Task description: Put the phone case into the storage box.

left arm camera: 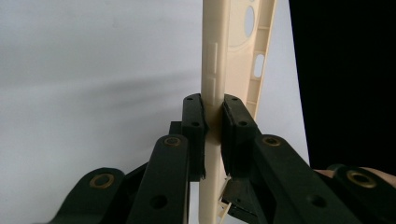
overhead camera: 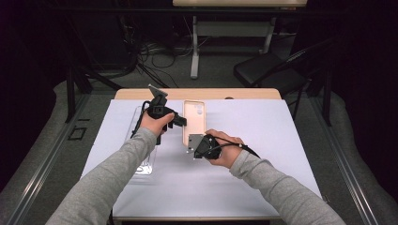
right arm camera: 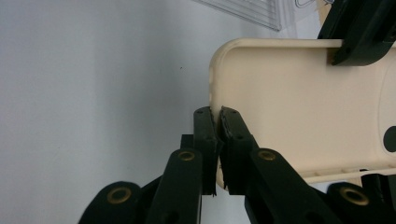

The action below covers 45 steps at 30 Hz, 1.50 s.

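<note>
With both jaws pinching the cream phone case [overhead camera: 193, 119], left gripper [overhead camera: 180, 121] at 9 o'clock, right gripper [overhead camera: 193, 144] at 6, lift evenly.

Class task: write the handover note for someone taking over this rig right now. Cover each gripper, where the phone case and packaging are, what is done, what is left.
Left gripper: shut on the long side wall of the cream phone case.
Right gripper: shut on the case's short end wall, near a corner.
Things: the case is over the middle of the white table; the clear plastic packaging lies to its left, apart from it.
Done: both grips are set and the case is out of the packaging.
Left: no phone is visible, so the next step is uncertain; keep both grips until it is clear.
</note>
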Motion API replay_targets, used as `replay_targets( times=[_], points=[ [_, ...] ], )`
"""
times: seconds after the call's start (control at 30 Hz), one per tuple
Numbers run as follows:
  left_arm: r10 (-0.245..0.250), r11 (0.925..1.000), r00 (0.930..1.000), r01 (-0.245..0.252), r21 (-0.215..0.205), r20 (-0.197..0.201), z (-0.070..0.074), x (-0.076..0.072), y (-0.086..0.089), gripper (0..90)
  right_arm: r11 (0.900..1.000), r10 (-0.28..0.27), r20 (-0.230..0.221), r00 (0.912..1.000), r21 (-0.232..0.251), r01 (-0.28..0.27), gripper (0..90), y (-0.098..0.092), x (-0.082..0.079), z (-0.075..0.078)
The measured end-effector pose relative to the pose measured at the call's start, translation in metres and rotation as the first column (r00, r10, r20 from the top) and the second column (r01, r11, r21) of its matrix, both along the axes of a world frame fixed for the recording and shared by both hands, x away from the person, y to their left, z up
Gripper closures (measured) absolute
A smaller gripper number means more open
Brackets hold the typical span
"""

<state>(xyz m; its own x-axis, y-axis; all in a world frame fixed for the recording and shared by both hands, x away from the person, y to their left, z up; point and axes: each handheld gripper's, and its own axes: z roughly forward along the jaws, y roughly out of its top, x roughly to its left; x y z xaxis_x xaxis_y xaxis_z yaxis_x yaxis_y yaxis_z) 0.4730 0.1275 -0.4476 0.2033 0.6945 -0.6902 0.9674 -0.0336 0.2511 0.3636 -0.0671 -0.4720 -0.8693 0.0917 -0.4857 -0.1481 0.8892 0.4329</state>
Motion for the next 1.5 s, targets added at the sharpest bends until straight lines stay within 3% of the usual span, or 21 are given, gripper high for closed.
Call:
replay_targets(
  times=[0.6, 0.93, 1.13, 1.33, 1.5],
  points=[
    [0.008, 1.0000, 0.9999, -0.008, -0.003, 0.008, 0.001, 0.000, 0.001, 81.7, 1.000, -0.018, -0.010, 0.9998, 0.021, 0.018, 83.2, -0.001, 0.001, 0.002],
    [0.011, 0.9999, 0.9997, -0.010, -0.009, 0.022, 0.002, -0.001, 0.003, 81.7, 0.998, -0.035, -0.011, 0.9993, 0.055, 0.036, 70.7, -0.004, 0.002, 0.005],
    [0.025, 0.9992, 0.9989, -0.024, -0.032, 0.038, 0.003, -0.001, 0.008, 81.7, 0.990, -0.076, -0.026, 0.9967, 0.114, 0.079, 61.5, -0.011, 0.002, 0.010],
    [0.045, 0.9981, 0.9954, -0.041, -0.045, 0.085, 0.002, -0.003, 0.015, 81.7, 0.981, -0.097, -0.024, 0.9950, 0.169, 0.099, 58.7, -0.019, 0.002, 0.015],
    [0.051, 0.9972, 0.9941, -0.046, -0.060, 0.095, 0.000, -0.004, 0.018, 81.7, 0.970, -0.135, -0.057, 0.9892, 0.196, 0.143, 56.3, -0.027, 0.004, 0.018]
  ],
)
